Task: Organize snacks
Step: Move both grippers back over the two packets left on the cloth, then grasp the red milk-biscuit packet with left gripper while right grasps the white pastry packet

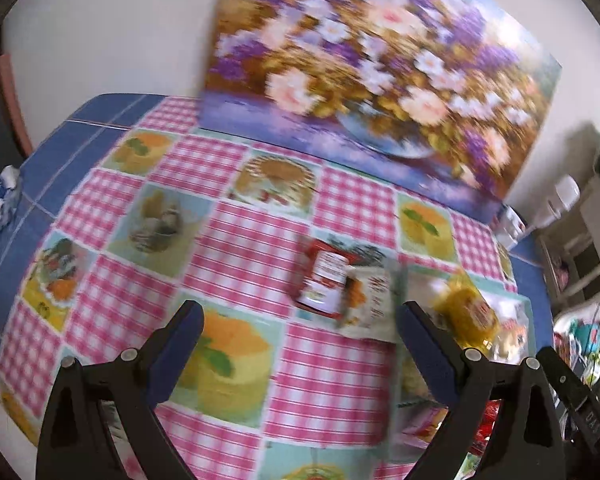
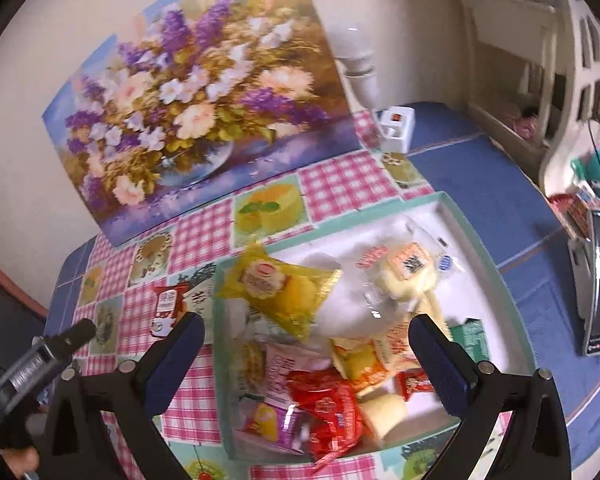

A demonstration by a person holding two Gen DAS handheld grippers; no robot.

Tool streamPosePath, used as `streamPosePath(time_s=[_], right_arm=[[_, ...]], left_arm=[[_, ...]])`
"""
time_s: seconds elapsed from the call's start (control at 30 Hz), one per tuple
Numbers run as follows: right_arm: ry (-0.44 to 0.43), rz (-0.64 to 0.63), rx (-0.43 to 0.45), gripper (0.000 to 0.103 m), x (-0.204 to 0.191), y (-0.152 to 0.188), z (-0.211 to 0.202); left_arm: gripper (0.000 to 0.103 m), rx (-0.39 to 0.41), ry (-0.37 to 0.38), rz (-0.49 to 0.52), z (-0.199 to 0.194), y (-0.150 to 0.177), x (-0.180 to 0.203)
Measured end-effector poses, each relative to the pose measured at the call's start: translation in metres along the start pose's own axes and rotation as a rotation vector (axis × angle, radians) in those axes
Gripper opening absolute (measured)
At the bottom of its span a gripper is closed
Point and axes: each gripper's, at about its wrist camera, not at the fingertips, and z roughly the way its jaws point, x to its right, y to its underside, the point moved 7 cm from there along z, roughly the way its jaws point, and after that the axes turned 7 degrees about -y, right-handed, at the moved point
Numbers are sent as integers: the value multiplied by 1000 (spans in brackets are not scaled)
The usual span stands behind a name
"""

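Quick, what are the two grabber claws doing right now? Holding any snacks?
Left gripper: jaws open, holding nothing, above the tablecloth.
Right gripper: jaws open, holding nothing, above the snack box.

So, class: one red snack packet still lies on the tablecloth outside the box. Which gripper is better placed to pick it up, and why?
Probably the left. The left gripper is open, with the red packet just ahead between its fingers. The right gripper, also open, faces the box, with the packet off to its left.
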Motion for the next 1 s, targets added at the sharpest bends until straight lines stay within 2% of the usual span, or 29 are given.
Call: streamPosePath(time_s=[0.23, 0.43, 0.63, 0.8, 1.0], right_arm=[[-65, -38, 17, 103, -45, 0, 8], [-99, -99, -28, 103, -90, 8, 34], [-124, -131, -77, 103, -118, 15, 62], [-83, -184, -137, 103, -133, 20, 88], [36, -228, -215, 103, -127, 23, 115]], left_arm=[[98, 7, -55, -23, -2, -11, -41], [98, -18, -74, -40, 6, -17, -65], [98, -59, -89, -42, 25, -24, -76], [98, -99, -59, -29, 45, -28, -66], [98, -147, -14, -43, 70, -30, -48]])
